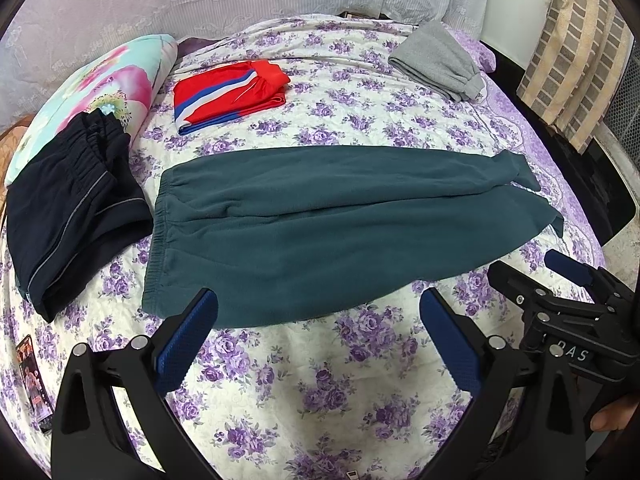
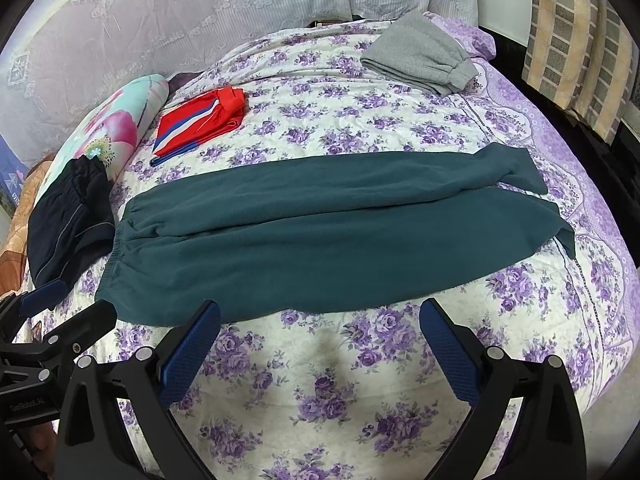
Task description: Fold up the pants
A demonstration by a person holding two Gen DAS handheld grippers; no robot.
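The teal pants (image 1: pixel 320 224) are lying lengthwise across the bed (image 1: pixel 312 392), already halved leg over leg. Both hand-held grippers, left (image 1: pixel 318 308) and right (image 2: pixel 320 316), are hovering with fingers apart just short of the pants' near edge; each should probably be pinching both layers together, one near the waistband, one near the cuffs.

a bed (image 1: pixel 320 380) in purple-flowered quilt stands against pale lace curtains (image 1: pixel 120 4).

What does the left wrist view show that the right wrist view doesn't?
Only the left wrist view shows the phone lying at the bed's near left edge, plus the right tongs from the side. Only the right wrist view shows the left tongs from the side. Both show the green pants spread flat, three folded garments beyond them, and open tongs touching nothing.
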